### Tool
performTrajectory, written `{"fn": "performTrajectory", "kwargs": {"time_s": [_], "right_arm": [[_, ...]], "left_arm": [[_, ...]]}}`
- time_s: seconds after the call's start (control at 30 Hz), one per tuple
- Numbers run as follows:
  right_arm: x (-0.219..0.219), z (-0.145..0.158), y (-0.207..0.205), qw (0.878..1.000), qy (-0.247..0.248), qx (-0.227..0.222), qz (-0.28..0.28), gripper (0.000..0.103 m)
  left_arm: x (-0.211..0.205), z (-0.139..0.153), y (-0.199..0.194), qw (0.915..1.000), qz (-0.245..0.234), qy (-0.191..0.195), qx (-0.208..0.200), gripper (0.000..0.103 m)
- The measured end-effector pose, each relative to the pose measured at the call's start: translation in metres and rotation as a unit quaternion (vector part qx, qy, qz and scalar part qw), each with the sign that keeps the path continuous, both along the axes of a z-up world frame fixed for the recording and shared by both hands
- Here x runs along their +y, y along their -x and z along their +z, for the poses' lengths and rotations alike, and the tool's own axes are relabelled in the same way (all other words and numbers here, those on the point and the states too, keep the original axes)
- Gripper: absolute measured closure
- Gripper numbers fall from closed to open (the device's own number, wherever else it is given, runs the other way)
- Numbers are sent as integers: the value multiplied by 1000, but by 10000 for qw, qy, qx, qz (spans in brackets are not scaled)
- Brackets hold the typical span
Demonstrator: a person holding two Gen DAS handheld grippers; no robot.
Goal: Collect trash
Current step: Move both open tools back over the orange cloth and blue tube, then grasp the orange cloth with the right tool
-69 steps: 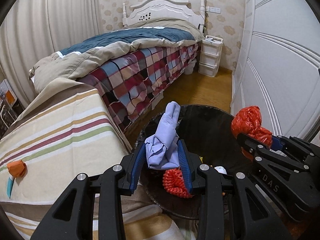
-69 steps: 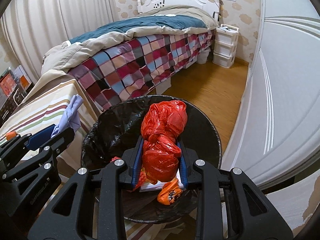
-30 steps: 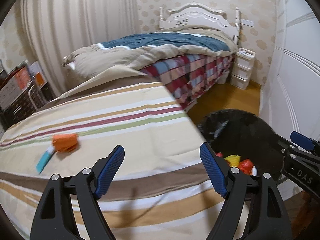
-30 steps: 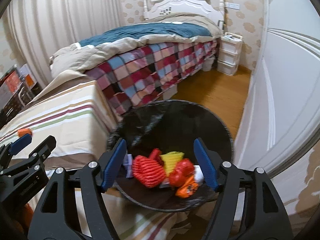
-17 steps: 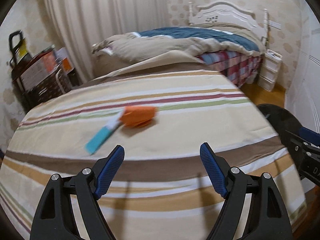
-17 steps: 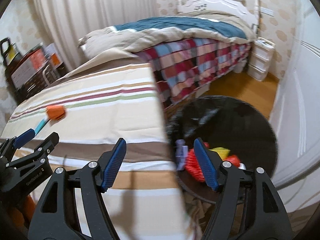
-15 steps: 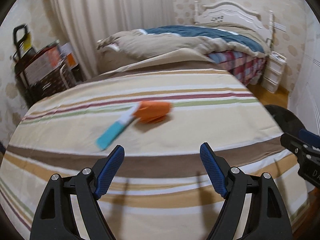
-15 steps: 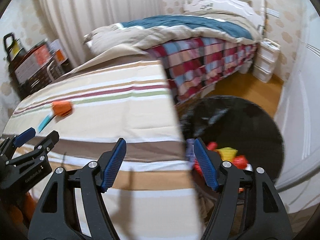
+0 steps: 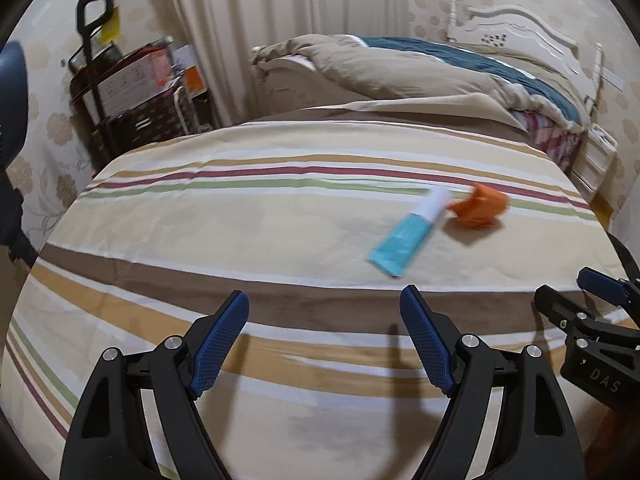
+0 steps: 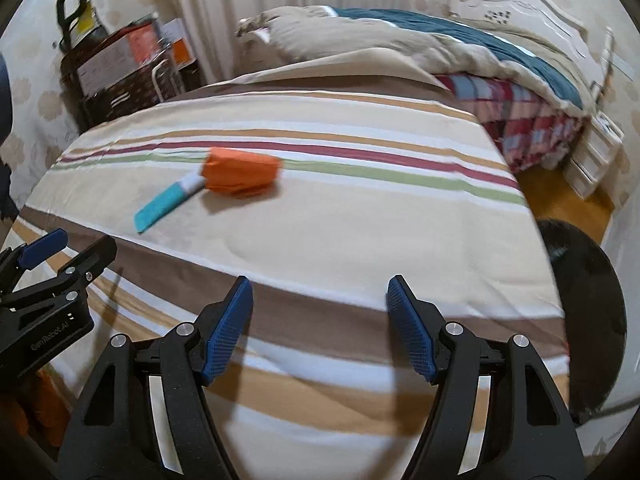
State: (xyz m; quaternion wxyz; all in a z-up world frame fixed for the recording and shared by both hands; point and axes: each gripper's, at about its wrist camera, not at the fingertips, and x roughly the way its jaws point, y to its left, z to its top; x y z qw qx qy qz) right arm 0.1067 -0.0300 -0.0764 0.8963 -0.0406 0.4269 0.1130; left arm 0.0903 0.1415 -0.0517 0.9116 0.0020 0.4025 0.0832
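Both grippers hung over the near edge of the striped cloth (image 9: 280, 224) that covered the table, and neither had anything in it. The left gripper (image 9: 324, 344) stood with its blue pads wide apart, only cloth showing between them. The right gripper (image 10: 320, 326) was spread just as wide and just as empty.

Two bits of rubbish lay on the cloth. A teal and white tube (image 9: 408, 236) lay flat, aslant, its white end pointing toward the far side. An orange crumpled wrapper (image 9: 478, 210) lay at that white end, touching it or nearly so; the blur made it hard to tell which. From the right wrist view the same pair sat left of centre, the orange piece (image 10: 240, 174) lying over the tube's (image 10: 166, 202) white end. Both were well beyond the fingertips of either gripper.

The black-lined bin (image 10: 584, 312) stood on the floor off the right side of the table, only its dark rim in view.

As I judged it, the step in hand was the reach for the next pieces. The next move would call for carrying a gripper forward and down over one item, straddling it with the pads and closing. The tube lay flat, so the pads would need to press close to the cloth without snagging it.
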Motion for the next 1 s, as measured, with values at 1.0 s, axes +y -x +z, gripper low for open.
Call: {"fn": "performTrajectory", "kwargs": {"time_s": [1.0], "right_arm": [[37,-1,-59,9991,128,37,-413,28]], "left_arm": [[64,-2,-3,9980,528,336,58,25]]}}
